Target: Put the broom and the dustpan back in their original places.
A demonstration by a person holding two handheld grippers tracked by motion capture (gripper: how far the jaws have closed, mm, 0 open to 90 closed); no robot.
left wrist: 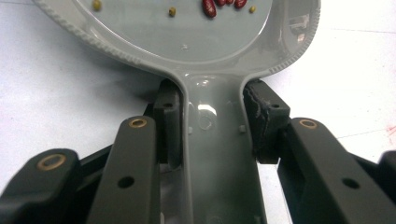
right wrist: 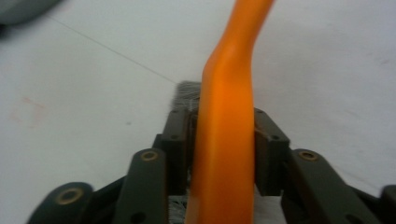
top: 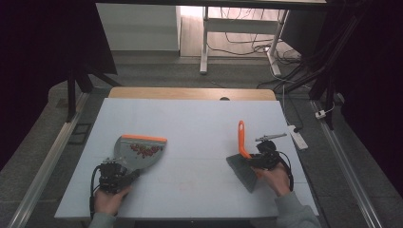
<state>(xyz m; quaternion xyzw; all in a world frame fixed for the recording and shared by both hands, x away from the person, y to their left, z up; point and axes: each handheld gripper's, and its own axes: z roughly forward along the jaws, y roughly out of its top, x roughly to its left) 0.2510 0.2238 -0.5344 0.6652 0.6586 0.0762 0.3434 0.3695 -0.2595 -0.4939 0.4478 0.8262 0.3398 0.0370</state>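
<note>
On the near edge of the white table [top: 190,123], clamping the grey dustpan [top: 140,151] by its handle with the left gripper [top: 124,176], pan lying flat, red and yellow beans [left wrist: 223,4] resting inside. Off to the right, bracketing the orange brush handle [right wrist: 226,140] with the right gripper [top: 251,160], pads sitting beside the handle though hard to tell if pressing; grey bristles [top: 243,172] lying on the table below. Farther back, handle tip pointing toward the far edge. Risking a slipping brush from a loose hold, or spilling beans from a tilting pan.
</note>
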